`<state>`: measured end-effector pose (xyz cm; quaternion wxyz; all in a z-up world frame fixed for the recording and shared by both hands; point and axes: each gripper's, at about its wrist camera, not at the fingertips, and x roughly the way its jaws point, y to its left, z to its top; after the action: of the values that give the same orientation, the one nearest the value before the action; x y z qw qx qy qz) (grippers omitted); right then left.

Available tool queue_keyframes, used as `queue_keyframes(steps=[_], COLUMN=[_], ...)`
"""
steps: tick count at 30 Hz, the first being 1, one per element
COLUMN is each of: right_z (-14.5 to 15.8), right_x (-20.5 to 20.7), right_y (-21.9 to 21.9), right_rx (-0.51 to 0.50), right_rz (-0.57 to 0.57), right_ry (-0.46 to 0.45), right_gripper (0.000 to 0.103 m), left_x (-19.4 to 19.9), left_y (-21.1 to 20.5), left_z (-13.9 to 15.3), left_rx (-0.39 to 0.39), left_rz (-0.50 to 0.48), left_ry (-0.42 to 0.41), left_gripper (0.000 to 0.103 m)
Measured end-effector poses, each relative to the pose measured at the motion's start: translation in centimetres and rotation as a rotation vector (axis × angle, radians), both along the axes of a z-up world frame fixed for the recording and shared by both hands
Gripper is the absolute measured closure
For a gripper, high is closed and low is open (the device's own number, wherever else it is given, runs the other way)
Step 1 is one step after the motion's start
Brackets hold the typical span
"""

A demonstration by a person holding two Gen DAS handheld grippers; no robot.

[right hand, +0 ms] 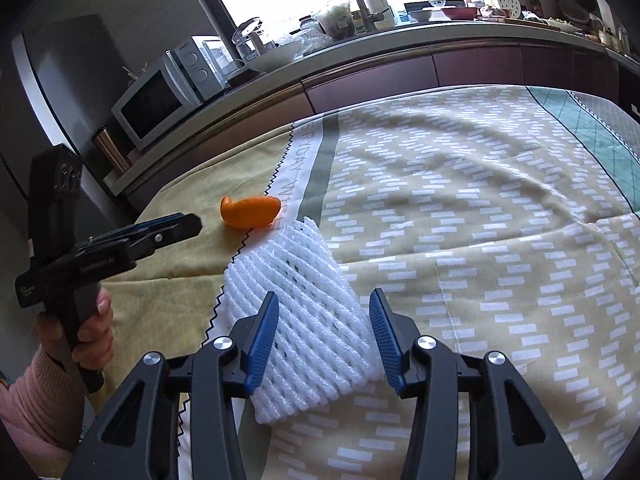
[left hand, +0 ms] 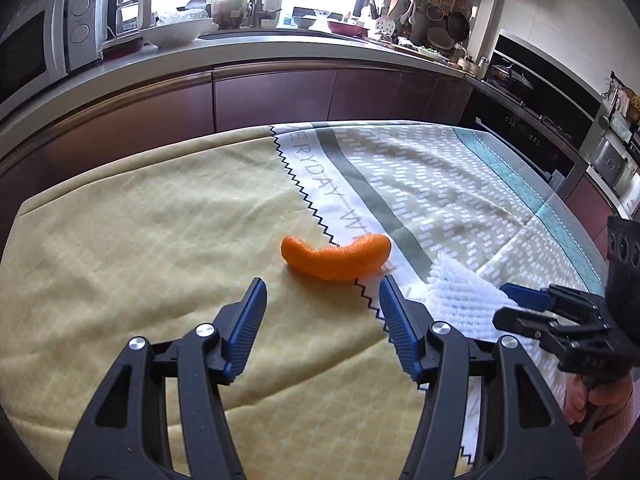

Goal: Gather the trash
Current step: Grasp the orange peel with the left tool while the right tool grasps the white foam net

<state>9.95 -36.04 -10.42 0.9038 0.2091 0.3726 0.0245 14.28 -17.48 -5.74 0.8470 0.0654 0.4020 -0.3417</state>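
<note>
An orange curved peel-like piece [left hand: 336,258] lies on the tablecloth just ahead of my open left gripper [left hand: 322,294]; it also shows in the right wrist view [right hand: 250,211]. A white foam fruit net [right hand: 304,316] lies on the cloth, its near part between the open fingers of my right gripper [right hand: 324,310]. The net also shows in the left wrist view [left hand: 460,296], with the right gripper [left hand: 520,304] at it. The left gripper shows in the right wrist view [right hand: 188,222], empty.
The table is covered by a yellow, white and green patterned cloth [left hand: 160,240]. Behind it runs a kitchen counter [left hand: 280,44] with a microwave [left hand: 36,52], bowls and a sink tap. An oven and stove [left hand: 532,112] stand at the right.
</note>
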Motion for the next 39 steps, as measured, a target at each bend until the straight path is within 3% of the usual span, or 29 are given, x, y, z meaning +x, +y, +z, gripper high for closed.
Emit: queue_keyframes(steps=[8, 12, 19, 23, 25, 27, 32, 39], right_z=[-0.2, -0.1, 0.0, 0.0, 0.1, 0.2, 0.4, 0.2], right_x=[-0.2, -0.2, -0.1, -0.1, 0.0, 0.1, 0.4, 1.5], right_y=[0.1, 0.3, 0.5, 0.7, 0.8, 1.0, 1.5, 3.5], right_rx=[0.03, 0.038, 0.044, 0.052, 0.056, 0.061, 0.113, 0.109], right_rz=[0.034, 0.054, 0.06, 0.066, 0.072, 0.078, 0.104, 0.148], right_ry=[-0.005, -0.004, -0.006, -0.008, -0.011, -0.013, -0.025, -0.001], right_gripper=[0.073, 0.08, 0.08, 0.083, 0.092, 0.092, 0.091, 0.076], left_x=[2.6, 2.7, 1.9, 0.9, 0.4, -0.1, -1.3, -3.1], left_y=[-2.6, -2.9, -3.3, -2.9, -2.6, -1.9, 0.8, 5.9], left_z=[-1.4, -1.4, -1.3, -1.0, -0.8, -0.6, -0.1, 0.3], left_rx=[0.043, 0.027, 0.026, 0.029, 0.025, 0.02, 0.003, -0.019], left_rz=[0.009, -0.022, -0.069, -0.071, -0.066, -0.057, -0.019, 0.045], left_ry=[0.031, 0.044, 0.033, 0.007, -0.002, -0.004, -0.007, -0.006], left_gripper=[0.039, 0.05, 0.07, 0.076, 0.078, 0.079, 0.08, 0.081])
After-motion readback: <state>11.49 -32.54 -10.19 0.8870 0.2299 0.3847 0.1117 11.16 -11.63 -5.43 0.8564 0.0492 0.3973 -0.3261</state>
